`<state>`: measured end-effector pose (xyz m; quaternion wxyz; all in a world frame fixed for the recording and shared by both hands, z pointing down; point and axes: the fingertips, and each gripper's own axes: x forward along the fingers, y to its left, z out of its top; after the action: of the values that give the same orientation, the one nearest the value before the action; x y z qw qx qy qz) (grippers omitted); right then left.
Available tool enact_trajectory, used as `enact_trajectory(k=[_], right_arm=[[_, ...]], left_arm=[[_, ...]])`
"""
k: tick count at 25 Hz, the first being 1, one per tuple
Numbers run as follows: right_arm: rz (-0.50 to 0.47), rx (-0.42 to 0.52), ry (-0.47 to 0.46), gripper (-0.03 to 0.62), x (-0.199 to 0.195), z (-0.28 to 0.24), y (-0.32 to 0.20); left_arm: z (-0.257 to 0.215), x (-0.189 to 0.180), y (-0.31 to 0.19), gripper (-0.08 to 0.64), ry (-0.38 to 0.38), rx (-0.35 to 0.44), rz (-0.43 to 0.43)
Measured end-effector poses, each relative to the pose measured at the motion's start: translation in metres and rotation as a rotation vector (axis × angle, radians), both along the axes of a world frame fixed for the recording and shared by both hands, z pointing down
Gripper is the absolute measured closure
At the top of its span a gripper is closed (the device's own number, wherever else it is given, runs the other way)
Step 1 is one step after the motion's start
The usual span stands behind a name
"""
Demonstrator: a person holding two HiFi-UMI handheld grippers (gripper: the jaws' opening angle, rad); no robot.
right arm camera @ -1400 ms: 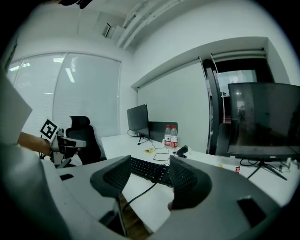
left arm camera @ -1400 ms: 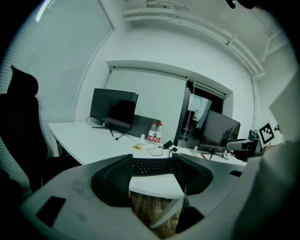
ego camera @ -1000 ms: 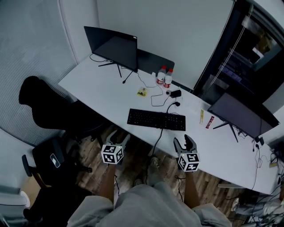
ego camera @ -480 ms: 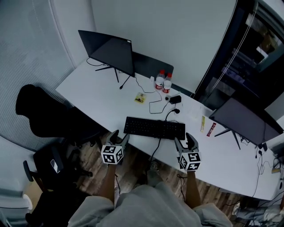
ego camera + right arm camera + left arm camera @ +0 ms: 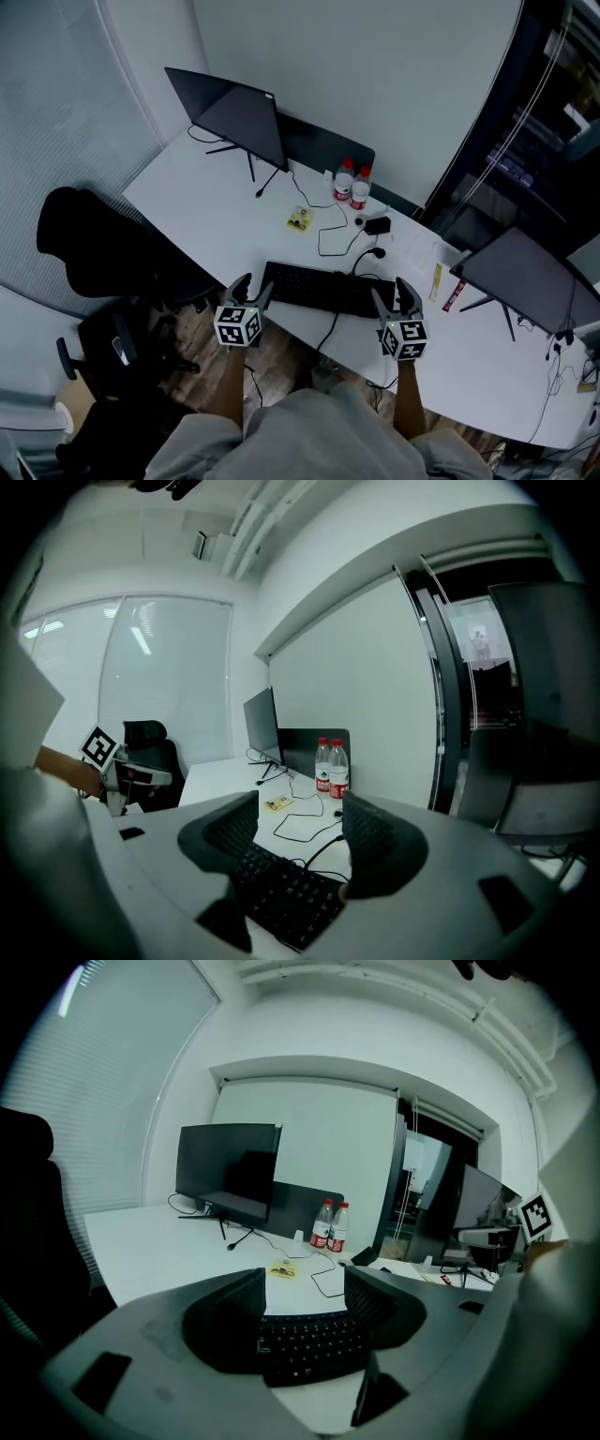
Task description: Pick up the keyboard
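Far left, off the surface, we see a black office chair on the wood floor. At the back left of the white surface stands a dark monitor, screen off.

Nr the surface's front edge, the left gripper sits at the left end of the black keyboard. Its jaws are spread wide w/ nothing pinched. In the left gripper view we look btw the two jaws, & the keyboard lies in the gap just ahead & below. The pads don't press on it. Whether the tips touch it we can't tell.

The keyboard lies flat along the front edge, long side approx parallel to it. Its cable drops over the edge twd the floor. Behind it are a small yellow card & a loose black wire. Two water bottles w/ red labels stand upright side by side at the back. A small black block sits just in front of them, a bit to the right.

The right gripper is at the keyboard's right end, jaws also spread, holding nothing. In the right gripper view the keyboard's right part shows btw & under the jaws, running off to the lower left, w/ no pad pressing on it. The keyboard thus lies btw the two grippers, one at each end, resting on the surface.

Further right a yellow strip & a red one lie side by side. They are nr the foot of a second dark monitor.
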<state>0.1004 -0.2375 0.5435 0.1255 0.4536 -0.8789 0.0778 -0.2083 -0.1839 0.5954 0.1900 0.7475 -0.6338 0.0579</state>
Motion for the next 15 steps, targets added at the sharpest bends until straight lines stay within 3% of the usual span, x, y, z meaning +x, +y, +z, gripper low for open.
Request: enact_trajectory(k=[15], right_arm=[[-0.055,-0.099,-0.086,0.316,0.015,0.029,-0.044]], left_arm=[[0.015,0.016,-0.026,0.301,-0.036,-0.094,-0.089]])
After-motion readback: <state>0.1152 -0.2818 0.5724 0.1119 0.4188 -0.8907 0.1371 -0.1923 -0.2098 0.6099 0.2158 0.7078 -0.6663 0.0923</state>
